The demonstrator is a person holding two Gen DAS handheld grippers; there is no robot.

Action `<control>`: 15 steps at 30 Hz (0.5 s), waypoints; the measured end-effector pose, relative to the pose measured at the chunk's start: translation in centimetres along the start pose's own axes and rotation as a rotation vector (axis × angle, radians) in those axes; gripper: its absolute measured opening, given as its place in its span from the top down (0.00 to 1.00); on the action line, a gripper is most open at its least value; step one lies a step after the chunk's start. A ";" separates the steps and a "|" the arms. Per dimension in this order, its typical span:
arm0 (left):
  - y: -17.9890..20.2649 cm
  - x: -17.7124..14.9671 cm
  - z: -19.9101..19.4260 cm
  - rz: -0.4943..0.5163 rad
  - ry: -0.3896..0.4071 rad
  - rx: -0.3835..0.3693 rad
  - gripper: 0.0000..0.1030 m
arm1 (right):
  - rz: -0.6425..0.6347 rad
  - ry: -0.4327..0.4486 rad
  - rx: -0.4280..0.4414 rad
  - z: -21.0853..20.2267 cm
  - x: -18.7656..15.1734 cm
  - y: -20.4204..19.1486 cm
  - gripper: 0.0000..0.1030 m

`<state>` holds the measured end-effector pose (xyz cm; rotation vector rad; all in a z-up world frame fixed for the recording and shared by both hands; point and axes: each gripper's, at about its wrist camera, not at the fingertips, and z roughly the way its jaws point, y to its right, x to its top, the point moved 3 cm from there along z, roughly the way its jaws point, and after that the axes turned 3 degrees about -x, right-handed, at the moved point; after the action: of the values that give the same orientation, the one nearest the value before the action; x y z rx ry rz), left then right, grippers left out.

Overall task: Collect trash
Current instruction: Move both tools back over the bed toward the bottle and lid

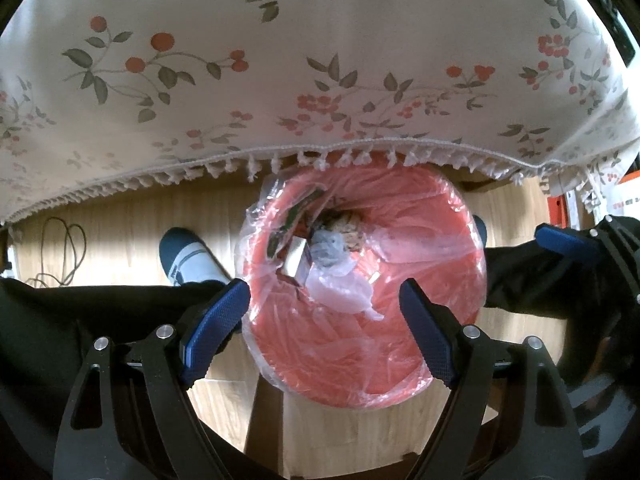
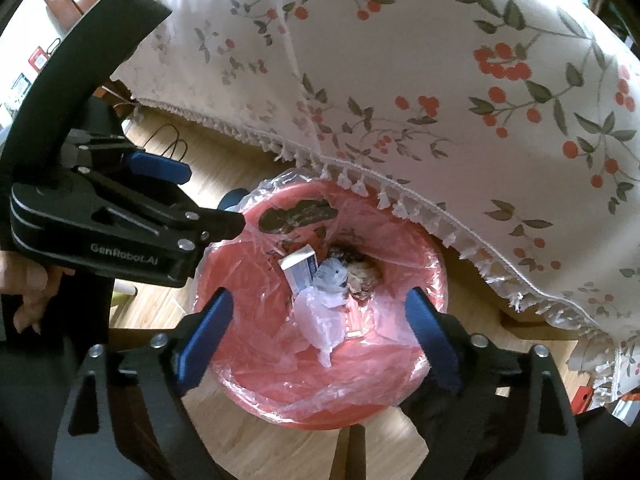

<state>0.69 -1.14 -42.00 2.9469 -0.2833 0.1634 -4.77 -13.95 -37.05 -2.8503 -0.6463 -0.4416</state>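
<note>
A red bin [image 1: 400, 364] [image 2: 360, 384] lined with a clear plastic bag stands on the floor under the table's edge. Inside lie a small box [image 1: 296, 262] [image 2: 300, 270], a clear plastic wrapper [image 1: 344, 290] [image 2: 324, 316] and crumpled brownish paper [image 1: 350, 224] [image 2: 364, 276]. My left gripper [image 1: 323, 296] hangs straight above the bin, open, with nothing between its blue pads. My right gripper [image 2: 319, 304] is also open over the bin, and the wrapper lies loose below it. In the right wrist view the left gripper [image 2: 214, 198] shows side-on at the left.
A white tablecloth [image 1: 320, 80] [image 2: 440, 80] with red berries and a tasselled hem hangs over the bin's far side. The person's socked foot [image 1: 188, 260] and dark trouser legs flank the bin on the wooden floor [image 1: 120, 220]. A cable [image 1: 60, 256] lies at the left.
</note>
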 end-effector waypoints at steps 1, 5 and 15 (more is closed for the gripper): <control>0.0 0.0 0.0 0.000 0.001 0.000 0.21 | 0.005 0.004 -0.003 -0.1 0.0 0.1 0.11; 0.0 0.0 -0.2 -0.002 0.005 0.001 0.21 | 0.014 0.011 -0.017 -0.4 0.1 0.3 0.07; 0.1 0.2 -0.8 0.002 0.018 0.014 0.21 | 0.047 0.028 -0.038 -1.2 0.3 1.0 0.05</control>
<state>0.73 -1.16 -41.15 2.9574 -0.2831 0.1933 -4.36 -15.02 -35.92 -2.8833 -0.5709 -0.4903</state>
